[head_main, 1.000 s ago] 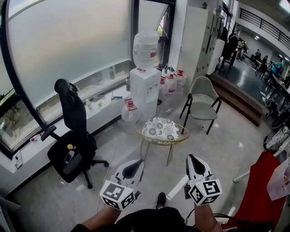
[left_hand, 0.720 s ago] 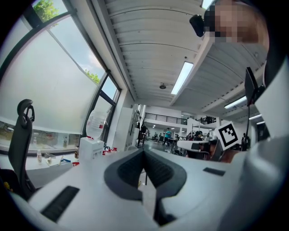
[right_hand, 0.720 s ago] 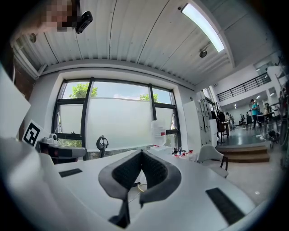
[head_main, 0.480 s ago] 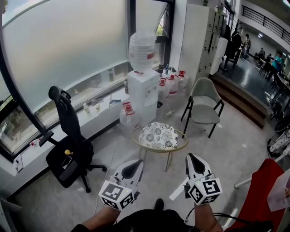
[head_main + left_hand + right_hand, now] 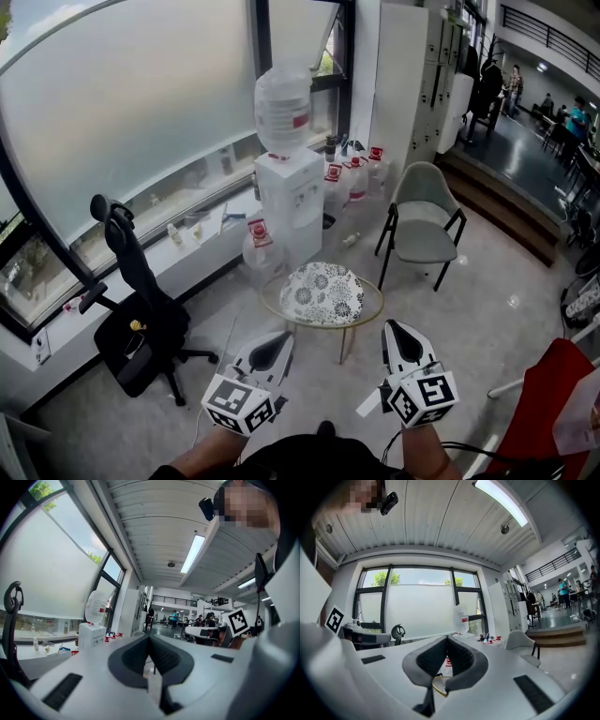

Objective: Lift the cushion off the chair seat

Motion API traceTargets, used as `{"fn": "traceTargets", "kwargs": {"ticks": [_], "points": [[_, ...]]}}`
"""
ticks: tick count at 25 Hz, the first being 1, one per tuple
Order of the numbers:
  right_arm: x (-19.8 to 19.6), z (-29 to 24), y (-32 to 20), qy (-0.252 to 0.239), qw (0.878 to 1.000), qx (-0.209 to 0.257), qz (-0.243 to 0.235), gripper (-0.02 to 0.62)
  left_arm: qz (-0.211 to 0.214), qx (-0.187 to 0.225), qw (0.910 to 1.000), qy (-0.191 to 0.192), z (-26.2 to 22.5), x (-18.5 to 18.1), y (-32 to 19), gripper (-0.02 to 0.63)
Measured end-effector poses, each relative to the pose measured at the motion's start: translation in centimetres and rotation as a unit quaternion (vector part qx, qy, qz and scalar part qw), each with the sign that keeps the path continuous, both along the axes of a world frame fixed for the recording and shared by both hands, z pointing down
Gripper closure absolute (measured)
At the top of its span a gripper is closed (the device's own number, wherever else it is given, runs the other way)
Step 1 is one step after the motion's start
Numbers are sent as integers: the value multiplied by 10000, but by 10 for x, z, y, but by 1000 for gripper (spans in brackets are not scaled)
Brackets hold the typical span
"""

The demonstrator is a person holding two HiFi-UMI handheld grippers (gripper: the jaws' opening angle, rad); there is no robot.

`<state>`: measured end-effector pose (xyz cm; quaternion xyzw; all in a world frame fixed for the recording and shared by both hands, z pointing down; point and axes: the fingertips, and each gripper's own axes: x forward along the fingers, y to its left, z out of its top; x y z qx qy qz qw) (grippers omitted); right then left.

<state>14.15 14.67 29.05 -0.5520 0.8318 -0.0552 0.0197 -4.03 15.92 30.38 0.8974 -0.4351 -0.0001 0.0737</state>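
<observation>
A floral white-and-grey cushion (image 5: 322, 292) lies on a round gold-framed seat (image 5: 371, 310) in the middle of the floor in the head view. Both grippers are held level in front of the person, short of the seat and apart from it. My left gripper (image 5: 282, 337) points toward the seat's left side with its jaws together and nothing between them; its tips (image 5: 149, 637) meet in the left gripper view. My right gripper (image 5: 391, 327) is shut and empty, pointing past the seat's right edge. Part of the gold rim (image 5: 438, 685) shows below its closed jaws (image 5: 447, 638).
A black office chair (image 5: 141, 314) stands at the left by the window ledge. A water dispenser (image 5: 289, 192) with spare bottles (image 5: 352, 176) is behind the seat. A grey armchair (image 5: 422, 223) is at the right rear. Red fabric (image 5: 544, 408) hangs at the lower right.
The person has walked forward: the cushion and its seat have come nearer and lower in the head view, and the office chair has slid left. Both grippers stay shut, side by side.
</observation>
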Motion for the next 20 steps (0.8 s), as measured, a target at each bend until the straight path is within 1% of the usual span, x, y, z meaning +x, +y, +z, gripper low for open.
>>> {"fn": "traceTargets", "kwargs": {"ticks": [7,11,13,20], "points": [[28,4,-29,7,9999,-38,-164,588,-70,-95,9999,-55,8,30,-29,598],[44,3,-40,-13,9998,71,-159,588,70,4,9998,-180,9,50,-37,598],[51,5,-46,-33,9998,49,-164,588,109,20,9997,-223,10,57,-39,598],[58,4,-75,-137,9997,54,-170,588,38,-26,9997,-249,7,60,-62,598]]}}
